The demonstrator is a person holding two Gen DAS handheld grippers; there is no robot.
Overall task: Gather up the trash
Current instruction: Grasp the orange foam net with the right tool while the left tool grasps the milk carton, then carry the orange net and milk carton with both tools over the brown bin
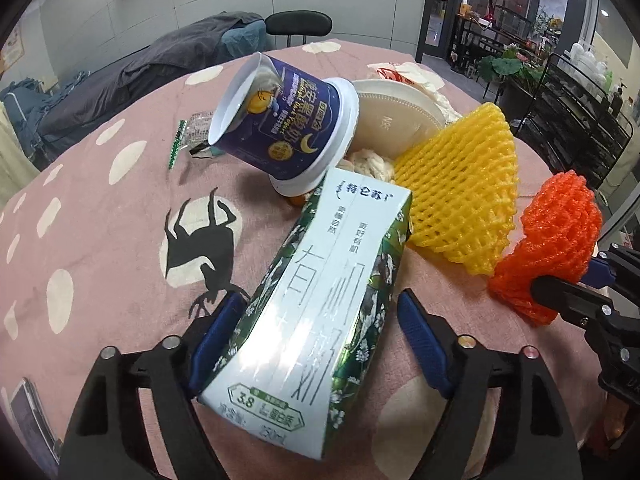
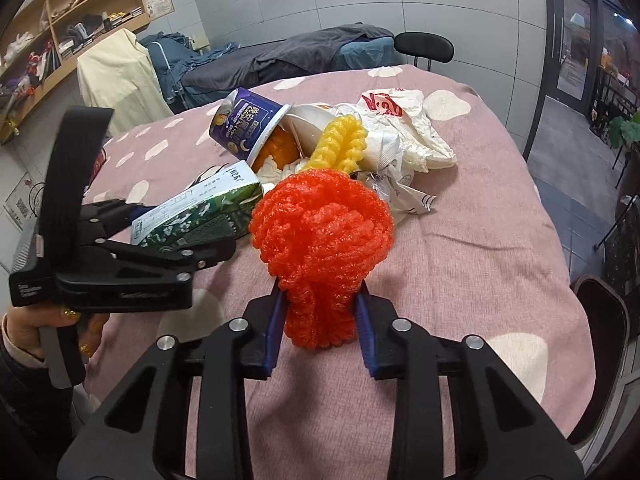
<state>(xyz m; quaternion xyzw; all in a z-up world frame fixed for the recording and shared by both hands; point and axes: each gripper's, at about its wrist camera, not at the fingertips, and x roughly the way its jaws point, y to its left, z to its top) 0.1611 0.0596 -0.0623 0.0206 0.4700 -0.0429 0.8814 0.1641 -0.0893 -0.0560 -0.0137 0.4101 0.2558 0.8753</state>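
Observation:
A green-and-white milk carton (image 1: 320, 300) lies on the pink tablecloth (image 1: 100, 260) between the fingers of my left gripper (image 1: 320, 320). The left blue pad sits against one edge and the right pad's tip meets the other. My right gripper (image 2: 320, 320) is shut on the lower part of a bunched orange foam net (image 2: 320, 224), with both blue pads pressing into it. The same net (image 1: 556, 236) and right gripper (image 1: 568, 292) show at the right edge of the left wrist view. The left gripper (image 2: 180, 228) shows beside the net.
Behind the carton is a pile: a tipped purple yogurt cup (image 1: 280, 120), a yellow foam net (image 1: 460, 196), a white paper bowl (image 1: 396, 116), a crumpled white wrapper (image 2: 400, 120) and a small clear wrapper (image 1: 192, 132). A black chair (image 1: 298, 24) stands beyond the table.

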